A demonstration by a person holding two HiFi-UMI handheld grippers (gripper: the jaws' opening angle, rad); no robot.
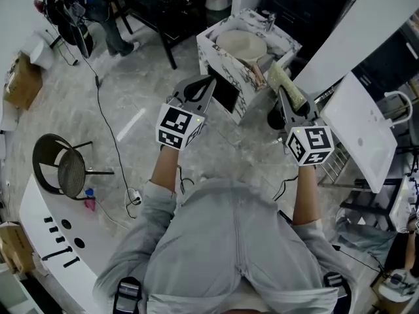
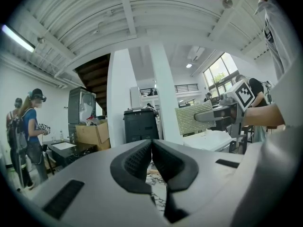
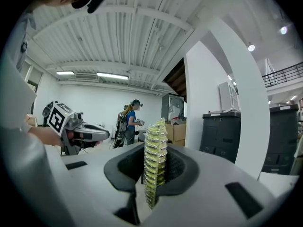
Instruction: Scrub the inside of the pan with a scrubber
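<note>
Scrubber (image 3: 155, 155) is standing on edge between the jaws of the right gripper (image 1: 285, 100), which is grasping it firmly in front of the person. Left gripper (image 2: 151, 143) is hovering just left of it, its jaws pressed together on nothing. Pan (image 1: 241, 44) is sitting in the marble box (image 1: 211, 52) farther off, apart from both grippers.

The scrubber's (image 3: 155, 136) lower end hides between the right gripper's (image 3: 154, 151) jaws — in the head view, the person (image 1: 99, 4) at 11 o'clock is cropped.
</note>
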